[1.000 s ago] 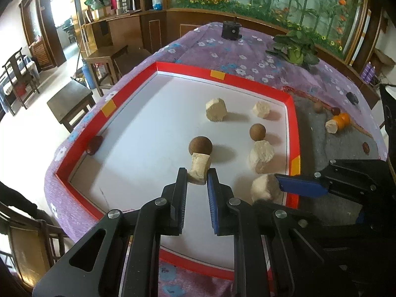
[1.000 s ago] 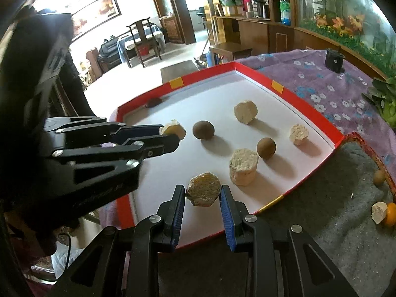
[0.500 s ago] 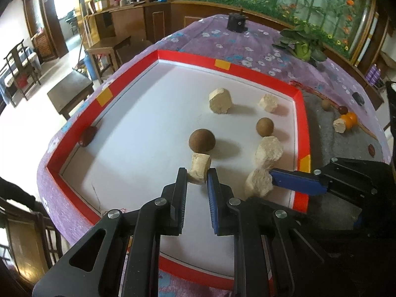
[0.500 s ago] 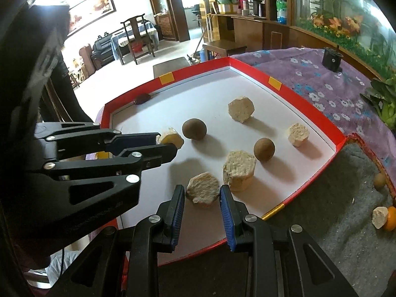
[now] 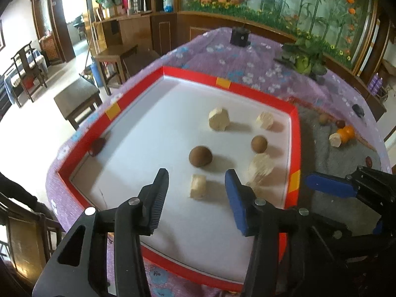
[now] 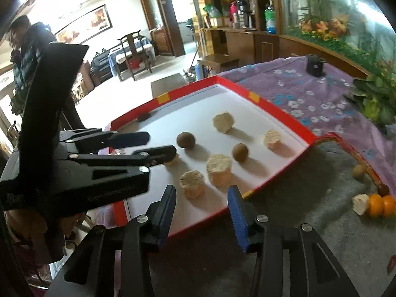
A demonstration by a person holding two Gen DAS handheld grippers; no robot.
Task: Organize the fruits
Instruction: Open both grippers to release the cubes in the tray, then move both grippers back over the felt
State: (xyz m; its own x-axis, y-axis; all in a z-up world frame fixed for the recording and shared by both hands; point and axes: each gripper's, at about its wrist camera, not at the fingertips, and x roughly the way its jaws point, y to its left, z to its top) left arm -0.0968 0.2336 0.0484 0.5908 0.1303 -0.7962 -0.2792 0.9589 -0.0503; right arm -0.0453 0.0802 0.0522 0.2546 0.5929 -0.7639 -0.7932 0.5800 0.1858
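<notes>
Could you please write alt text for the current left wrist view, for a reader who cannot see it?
The left gripper hangs open over a red-rimmed white tray, a pale fruit chunk lying on the tray between its fingers. Two brown round fruits and more pale chunks lie beyond, and the right gripper reaches in from the right.

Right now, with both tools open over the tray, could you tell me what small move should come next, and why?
Probably swing the right tool toward the loose fruits on the grey mat. Both tools stand open and empty, the pale pieces rest released in the red-rimmed tray, and the left tool sits farther from the mat.
</notes>
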